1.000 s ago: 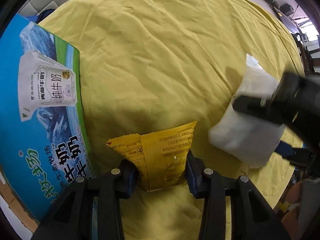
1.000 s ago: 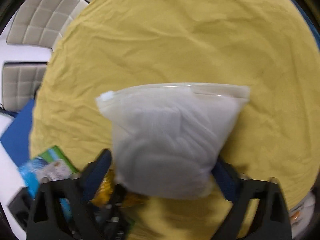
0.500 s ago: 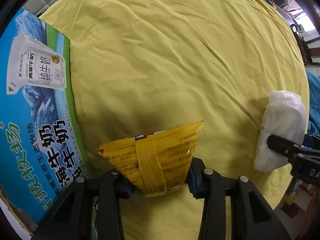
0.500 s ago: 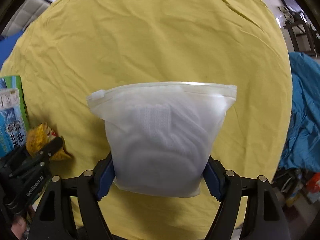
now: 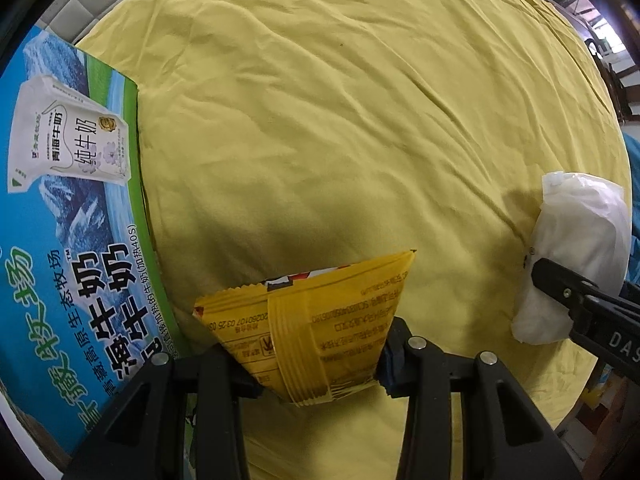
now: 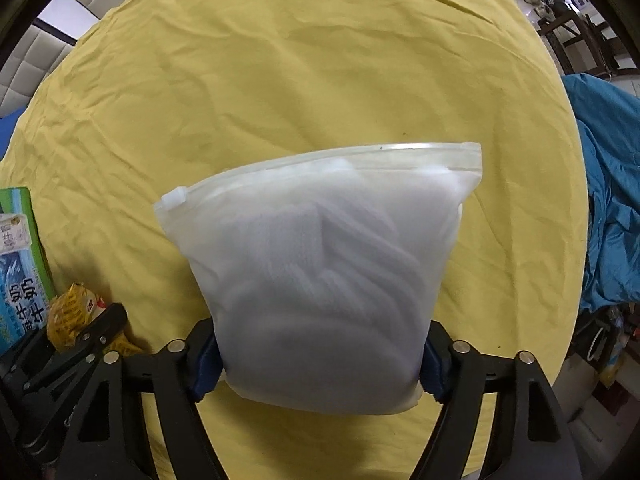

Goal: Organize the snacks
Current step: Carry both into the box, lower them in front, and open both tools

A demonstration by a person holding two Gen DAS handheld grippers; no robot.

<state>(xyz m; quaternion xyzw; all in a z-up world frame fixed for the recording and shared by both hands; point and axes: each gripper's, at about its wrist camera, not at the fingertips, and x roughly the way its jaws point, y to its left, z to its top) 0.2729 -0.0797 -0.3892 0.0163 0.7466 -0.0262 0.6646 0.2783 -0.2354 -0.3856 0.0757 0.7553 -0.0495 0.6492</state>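
Note:
My left gripper (image 5: 316, 364) is shut on a yellow snack packet (image 5: 312, 320), held low over the yellow cloth beside the milk carton box (image 5: 60, 240). My right gripper (image 6: 320, 364) is shut on a frosted white zip bag (image 6: 320, 272) with white contents, its zip edge pointing away. In the left wrist view the same white zip bag (image 5: 576, 248) shows at the right edge. In the right wrist view the yellow snack packet (image 6: 72, 312) and the left gripper's black fingers (image 6: 104, 328) show at the lower left.
A round table under a wrinkled yellow cloth (image 5: 360, 120) fills both views. The blue and green milk carton box (image 6: 18, 264) stands at the table's left edge. A blue cloth (image 6: 612, 208) lies off the table to the right, with padded seats at the back left.
The right gripper has carried the white zip bag away from the left gripper, toward the table's right side. The left gripper still holds the yellow packet, shifted slightly beside the box.

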